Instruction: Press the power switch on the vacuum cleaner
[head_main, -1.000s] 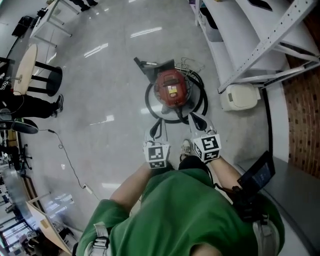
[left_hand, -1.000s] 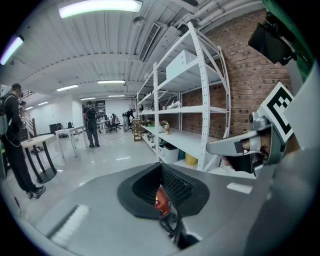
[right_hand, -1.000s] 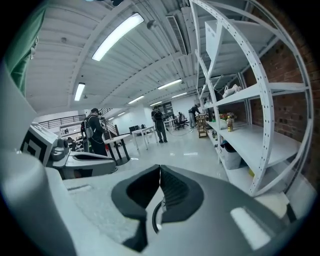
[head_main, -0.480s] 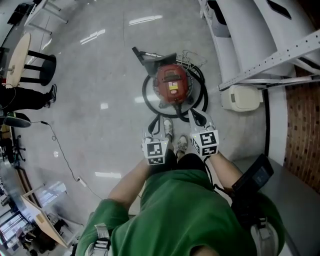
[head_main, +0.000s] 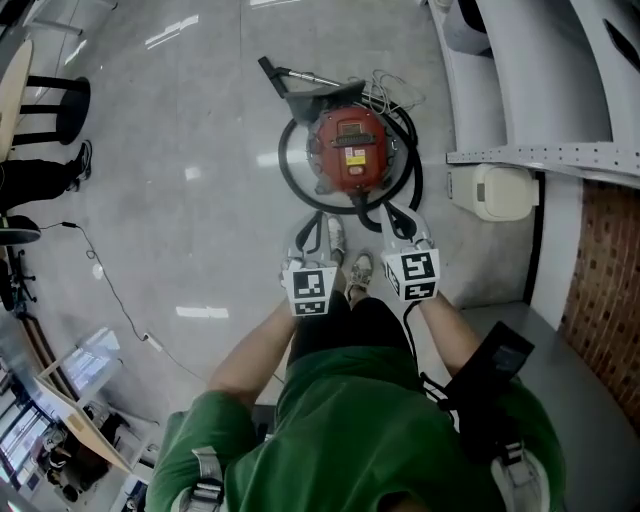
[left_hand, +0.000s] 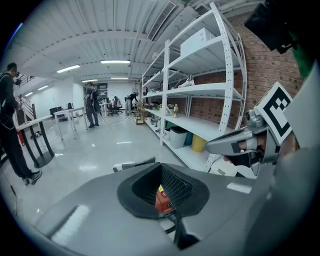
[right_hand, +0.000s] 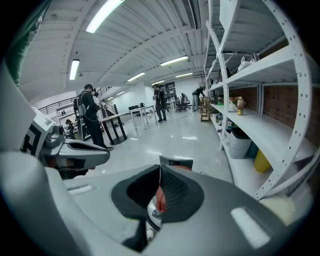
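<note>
Left tool (head_main: 312, 232): shut, both jaws pressed together along a single seam, nothing gripped, with red of the vacuum cleaner glimpsed through the dark hollow between them. Held out over the floor (head_main: 200, 200) beside the right tool, marker cube facing up. Just right of it, two shoes (head_main: 358, 272) on the floor, toes towards the machine. Beyond the tips, vacuum cleaner (head_main: 350, 150): red, round, standing on the floor, ringed by a black hose (head_main: 288, 172), yellow label on top, switch too small to pick out. Right tool (head_main: 398, 222): likewise closed and empty, no contact with the machine visible. Far right, white shelving (head_main: 540, 70) and a white box (head_main: 495, 190) at its foot.
</note>
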